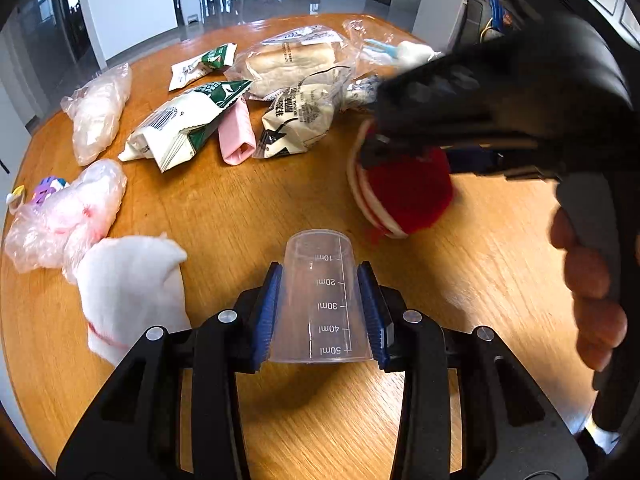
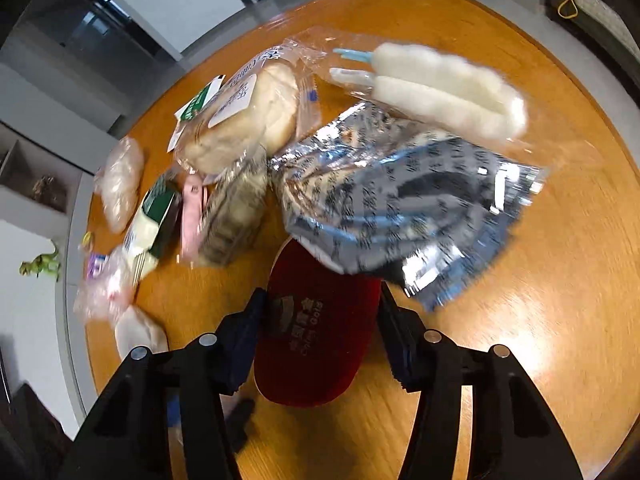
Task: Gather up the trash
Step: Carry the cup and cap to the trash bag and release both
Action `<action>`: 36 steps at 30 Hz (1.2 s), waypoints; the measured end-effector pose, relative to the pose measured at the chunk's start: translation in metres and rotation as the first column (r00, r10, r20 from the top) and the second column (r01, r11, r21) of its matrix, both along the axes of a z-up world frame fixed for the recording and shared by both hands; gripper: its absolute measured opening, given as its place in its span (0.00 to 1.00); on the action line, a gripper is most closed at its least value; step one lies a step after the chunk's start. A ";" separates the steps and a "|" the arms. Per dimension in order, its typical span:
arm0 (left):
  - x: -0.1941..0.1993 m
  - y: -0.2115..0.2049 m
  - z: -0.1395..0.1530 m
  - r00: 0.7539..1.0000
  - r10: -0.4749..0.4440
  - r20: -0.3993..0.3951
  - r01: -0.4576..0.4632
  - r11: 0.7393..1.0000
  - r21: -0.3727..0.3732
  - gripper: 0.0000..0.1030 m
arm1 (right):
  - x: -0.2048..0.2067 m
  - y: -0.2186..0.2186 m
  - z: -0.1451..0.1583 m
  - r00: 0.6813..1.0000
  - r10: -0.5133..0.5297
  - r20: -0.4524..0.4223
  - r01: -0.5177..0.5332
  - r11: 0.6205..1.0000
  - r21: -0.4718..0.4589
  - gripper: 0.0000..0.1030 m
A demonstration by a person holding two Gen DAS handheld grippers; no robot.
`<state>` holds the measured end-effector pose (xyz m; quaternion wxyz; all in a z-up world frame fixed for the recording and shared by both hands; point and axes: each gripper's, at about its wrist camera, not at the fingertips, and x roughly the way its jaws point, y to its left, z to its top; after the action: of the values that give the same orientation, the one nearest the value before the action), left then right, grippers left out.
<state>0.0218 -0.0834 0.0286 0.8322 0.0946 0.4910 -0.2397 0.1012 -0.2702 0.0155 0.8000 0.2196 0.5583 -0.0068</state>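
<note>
A clear plastic measuring cup (image 1: 316, 300) sits upside down between the blue pads of my left gripper (image 1: 320, 276), which is shut on its sides just above the round wooden table (image 1: 240, 208). A red paper cup (image 2: 316, 332) with printed lettering lies on its side between the fingers of my right gripper (image 2: 320, 300), and both pads rest against it. In the left wrist view the same red cup (image 1: 404, 196) shows a white striped rim under the right gripper's black body, to the right of the measuring cup. A hand (image 1: 592, 280) grips that tool's handle.
A crumpled silver foil wrapper (image 2: 400, 200) overlaps the red cup's far end. Beyond lie bagged bread (image 2: 244, 120), white fuzzy sticks in clear plastic (image 2: 440, 88), milk cartons (image 1: 180, 128), a pink sleeve (image 1: 236, 136), plastic bags (image 1: 100, 116) and a white tissue (image 1: 128, 288).
</note>
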 end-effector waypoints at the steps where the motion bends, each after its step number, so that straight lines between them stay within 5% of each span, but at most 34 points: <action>1: -0.005 0.000 0.003 1.000 -0.004 0.004 0.004 1.000 -0.006 0.37 | -0.010 -0.004 0.004 1.000 0.012 0.014 -0.011 1.000 -0.004 0.54; 15: -0.094 -0.073 0.042 0.989 -0.138 0.049 0.141 0.988 -0.062 0.37 | -0.150 -0.099 0.043 0.993 -0.031 0.113 0.033 0.999 -0.017 0.55; 21: -0.146 -0.144 0.046 0.953 -0.298 0.060 0.302 0.950 -0.076 0.37 | -0.220 -0.164 0.045 0.981 -0.124 0.148 0.134 0.989 -0.056 0.55; 24: -0.173 -0.187 0.048 0.914 -0.400 0.061 0.404 0.910 -0.093 0.37 | -0.265 -0.206 0.048 0.969 -0.186 0.163 0.202 0.976 -0.084 0.55; 28: -0.222 -0.254 0.044 0.833 -0.551 0.058 0.554 0.827 -0.093 0.37 | -0.324 -0.261 0.046 0.942 -0.295 0.160 0.313 0.944 -0.106 0.55; 36: -0.313 -0.359 0.021 0.672 -0.741 -0.001 0.738 0.669 -0.088 0.37 | -0.446 -0.358 0.023 0.831 -0.542 0.125 0.554 0.826 -0.099 0.55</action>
<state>-0.2911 -0.4422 0.0497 0.6580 0.2471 0.4158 -0.5771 -0.3448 -0.6287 0.0385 0.8018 0.3175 0.4327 -0.2628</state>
